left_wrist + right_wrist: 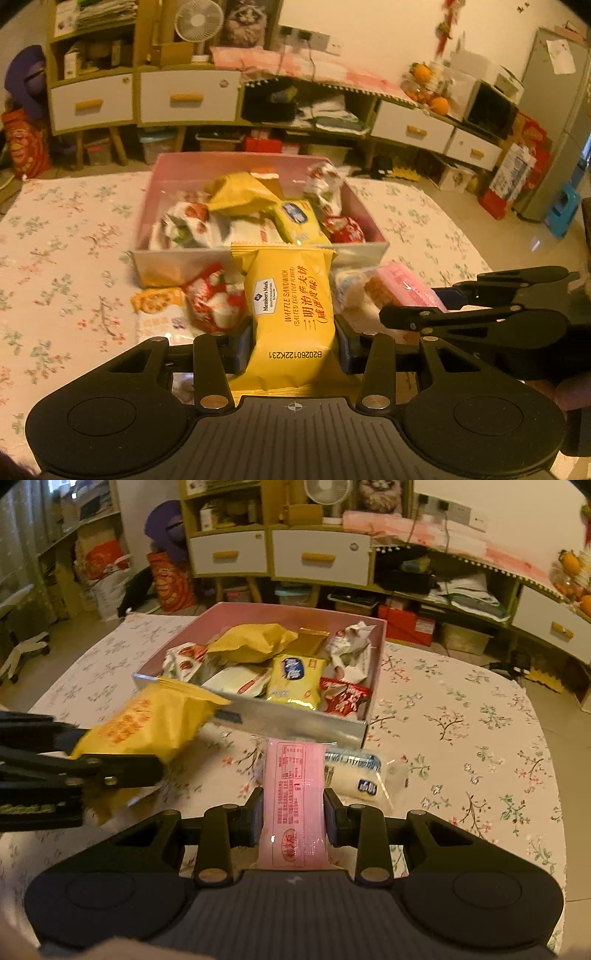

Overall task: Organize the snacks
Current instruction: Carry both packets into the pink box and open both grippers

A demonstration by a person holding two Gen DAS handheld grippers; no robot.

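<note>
My left gripper (pixel 293 341) is shut on a yellow waffle sandwich packet (pixel 291 314), held just in front of the pink snack box (pixel 184 173). In the right wrist view that same yellow packet (pixel 155 723) hangs at the left in the left gripper (pixel 110 768). My right gripper (pixel 294 818) is shut on a pink snack packet (pixel 293 805), lifted above the table near the box's front wall (pixel 288 720). The box holds several yellow, white and red packets. The right gripper (pixel 436 306) with the pink packet (pixel 402 284) shows at the right of the left wrist view.
Loose snacks lie on the floral tablecloth (pixel 55 258) before the box: a red-white packet (pixel 214 302), an orange-white packet (pixel 159 306) and a clear blue-white packet (pixel 354 771). Shelves and drawers (pixel 184 96) stand behind the table.
</note>
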